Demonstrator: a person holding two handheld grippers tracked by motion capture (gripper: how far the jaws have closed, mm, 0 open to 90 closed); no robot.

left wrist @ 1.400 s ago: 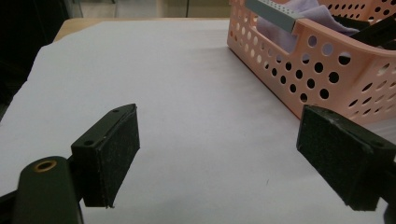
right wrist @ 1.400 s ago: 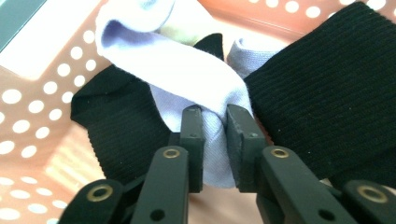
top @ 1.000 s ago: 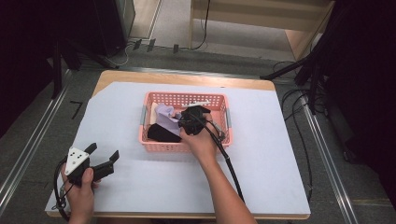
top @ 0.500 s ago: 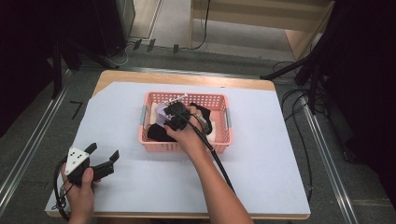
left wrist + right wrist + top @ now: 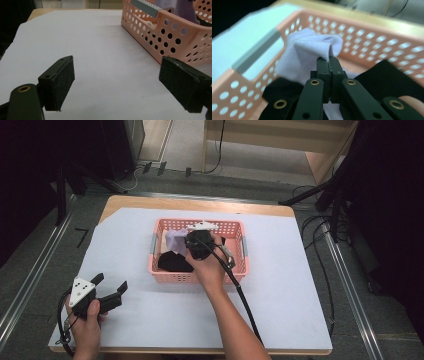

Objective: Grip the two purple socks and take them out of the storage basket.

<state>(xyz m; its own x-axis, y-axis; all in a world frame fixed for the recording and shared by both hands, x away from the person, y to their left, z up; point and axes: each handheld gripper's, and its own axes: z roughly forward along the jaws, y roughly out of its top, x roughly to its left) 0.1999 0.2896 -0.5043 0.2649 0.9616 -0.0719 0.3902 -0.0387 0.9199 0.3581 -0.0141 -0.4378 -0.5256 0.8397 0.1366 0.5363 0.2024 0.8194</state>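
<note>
Counter: wooden counter [image 5: 150, 202] under a white sheet [image 5: 280, 285], seen from the high view.
Basket: pink perforated basket [image 5: 240, 270] near the middle of the sheet, grey handle bars at its two short ends; its corner also shows in the left gripper view [image 5: 175, 37].
Contents: lavender cloth [image 5: 176, 239] at the basket's left-rear, black cloth [image 5: 172, 261] in front of it, something pale at the left end, too hidden to name.
Right gripper: right gripper [image 5: 328, 60] inside the basket, jaws pressed together on a pinched fold of the lavender cloth [image 5: 309, 48], which stands up in a peak above the black cloth [image 5: 387, 75].
Left gripper: left gripper [image 5: 117, 85] held low over the sheet at the near-left, well apart from the basket, jaws spread wide with nothing between them; in the high view it sits at [image 5: 112, 287].
</note>
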